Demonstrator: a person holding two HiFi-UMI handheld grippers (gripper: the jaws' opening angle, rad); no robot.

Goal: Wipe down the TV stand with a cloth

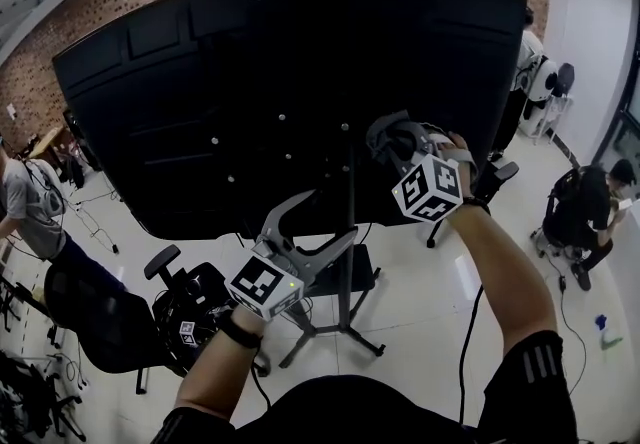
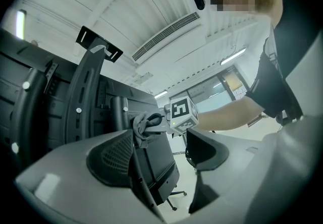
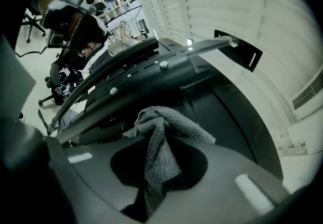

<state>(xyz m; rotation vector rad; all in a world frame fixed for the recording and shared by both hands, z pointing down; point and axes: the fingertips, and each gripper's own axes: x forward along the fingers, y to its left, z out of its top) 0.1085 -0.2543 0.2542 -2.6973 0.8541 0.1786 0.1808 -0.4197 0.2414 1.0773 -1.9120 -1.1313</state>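
A big black TV (image 1: 200, 112) shows its back, mounted on a black TV stand (image 1: 349, 282) with a small shelf and splayed legs. My right gripper (image 1: 388, 144) is shut on a grey cloth (image 3: 161, 142) and presses it against the stand's upright behind the screen. From the left gripper view the cloth (image 2: 144, 126) is bunched on the round post (image 2: 118, 112). The mounting rails (image 3: 151, 74) run just beyond the cloth. My left gripper (image 1: 325, 235) hangs lower, beside the post above the shelf; its jaws stand apart with nothing clamped between them (image 2: 161, 162).
A black office chair (image 1: 110, 322) stands at the lower left of the stand. One person (image 1: 30, 202) is at the far left and another sits at the right (image 1: 590, 202). A spray bottle (image 1: 603, 330) is on the pale floor, with a cable (image 1: 465, 332) near it.
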